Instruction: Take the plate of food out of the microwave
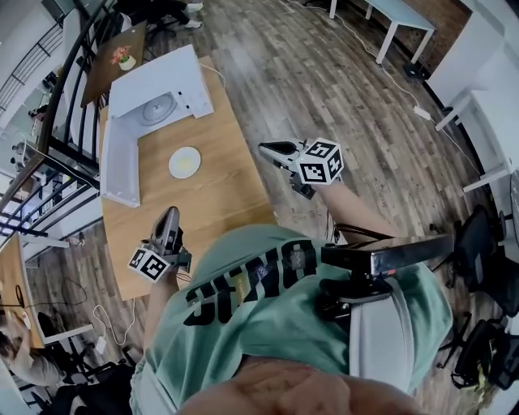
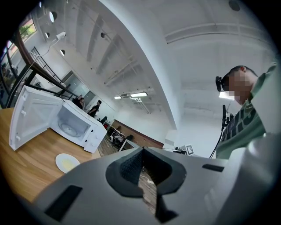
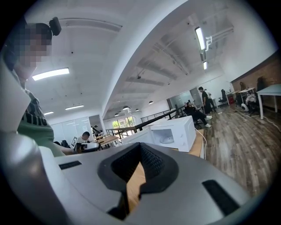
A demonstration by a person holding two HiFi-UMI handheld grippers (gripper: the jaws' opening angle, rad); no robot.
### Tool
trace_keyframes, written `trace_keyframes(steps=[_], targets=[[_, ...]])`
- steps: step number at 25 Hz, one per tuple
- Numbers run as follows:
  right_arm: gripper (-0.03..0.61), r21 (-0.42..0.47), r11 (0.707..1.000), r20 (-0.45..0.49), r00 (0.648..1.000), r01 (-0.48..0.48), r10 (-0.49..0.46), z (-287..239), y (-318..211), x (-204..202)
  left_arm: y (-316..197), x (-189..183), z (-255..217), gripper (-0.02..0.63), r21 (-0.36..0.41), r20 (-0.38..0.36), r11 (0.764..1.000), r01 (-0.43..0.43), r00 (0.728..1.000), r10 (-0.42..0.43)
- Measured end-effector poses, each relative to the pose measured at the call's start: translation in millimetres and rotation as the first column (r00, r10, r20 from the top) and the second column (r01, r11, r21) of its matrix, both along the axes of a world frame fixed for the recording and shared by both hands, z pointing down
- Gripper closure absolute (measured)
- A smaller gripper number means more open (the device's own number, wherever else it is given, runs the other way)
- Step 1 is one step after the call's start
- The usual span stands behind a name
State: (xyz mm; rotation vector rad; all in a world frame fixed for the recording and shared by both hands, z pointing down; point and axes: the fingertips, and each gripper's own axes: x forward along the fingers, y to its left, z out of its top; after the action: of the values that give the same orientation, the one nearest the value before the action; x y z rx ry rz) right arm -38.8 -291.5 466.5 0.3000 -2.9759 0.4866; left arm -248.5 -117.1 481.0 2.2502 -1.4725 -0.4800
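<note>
The white microwave point(image 1: 174, 81) stands at the far end of the wooden table point(image 1: 219, 194), and its door point(image 1: 117, 162) hangs wide open. Its glass turntable point(image 1: 156, 109) is bare. A round white plate point(image 1: 184, 162) with pale yellow food rests on the table just in front of the microwave, outside it. My left gripper point(image 1: 168, 219) hovers over the table's near edge, shut and empty, a good way short of the plate. My right gripper point(image 1: 272, 149) is off the table's right side, shut with nothing in it. The left gripper view shows the plate point(image 2: 67, 162) and the microwave point(image 2: 79, 127); the right gripper view shows the microwave point(image 3: 175, 132).
A black railing point(image 1: 57, 105) runs along the left behind the table. A white cable point(image 1: 389, 73) crosses the wood floor towards a white desk point(image 1: 397, 16). Black office chairs point(image 1: 486, 267) stand at the right. People sit and stand in the background.
</note>
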Motion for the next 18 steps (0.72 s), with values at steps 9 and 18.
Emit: trace_keyframes(steps=[9,18], targets=[[0.572,-0.004,1.000,-0.020,1.000,0.006,-0.006,4,8,2,-10,6,5,0.609,0.004,-0.016,0.999,-0.034,0.999,0.034],[0.572,0.002,1.000,-0.026,1.000,0.009,-0.009,-1,11,2,-13,4,-2,0.609,0.023,-0.019,0.999,-0.039,0.999,0.039]])
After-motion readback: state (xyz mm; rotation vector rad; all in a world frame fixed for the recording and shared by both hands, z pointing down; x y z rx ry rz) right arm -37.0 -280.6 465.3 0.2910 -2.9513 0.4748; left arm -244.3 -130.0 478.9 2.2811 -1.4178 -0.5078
